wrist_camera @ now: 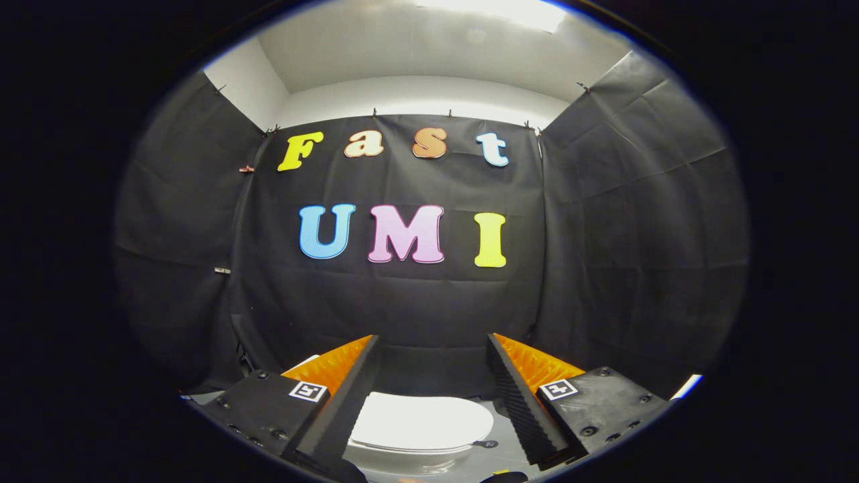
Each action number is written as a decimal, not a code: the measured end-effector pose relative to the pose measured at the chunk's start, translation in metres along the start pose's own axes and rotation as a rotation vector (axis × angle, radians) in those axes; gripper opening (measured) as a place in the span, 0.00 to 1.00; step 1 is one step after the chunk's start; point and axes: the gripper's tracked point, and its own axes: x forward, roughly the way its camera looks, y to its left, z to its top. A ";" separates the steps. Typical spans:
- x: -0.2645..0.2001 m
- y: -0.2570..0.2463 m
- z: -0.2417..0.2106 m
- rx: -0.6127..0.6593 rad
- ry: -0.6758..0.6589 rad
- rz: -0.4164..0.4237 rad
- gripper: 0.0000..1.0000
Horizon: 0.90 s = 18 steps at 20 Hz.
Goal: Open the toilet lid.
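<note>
I am holding my jaws wide apart, with nothing between the two fingers (349,402) and nothing in their grip. They are pointing forward and a little downward into the booth, and each finger is carrying a small square marker (307,391) on its housing.

The toilet lid (421,420) is lying closed, flat over the bowl (409,458), and I am seeing it through the gap between my fingers, below and just ahead of them. Its white top is facing up toward me, and the rim of the bowl is showing as a pale band under the lid's near edge. My left finger is overlapping the lid's left side in the view, but I cannot tell whether it is touching; it is looking as though the jaws are hanging above the lid rather than resting on it. A small dark button-like piece (488,444) is sitting just beside the lid's right edge, on the grey surface (493,463) next to the bowl.

Beyond the toilet the black cloth wall (416,315) is hanging across the back and both sides of the booth, with a white ceiling (429,60) above it and a bright light panel (496,12) glowing overhead.
</note>
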 end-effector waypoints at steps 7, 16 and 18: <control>0.003 -0.004 -0.003 0.007 0.010 -0.009 0.99; 0.024 -0.030 -0.019 0.023 0.044 -0.048 0.99; 0.034 -0.042 -0.031 0.033 0.068 -0.064 0.99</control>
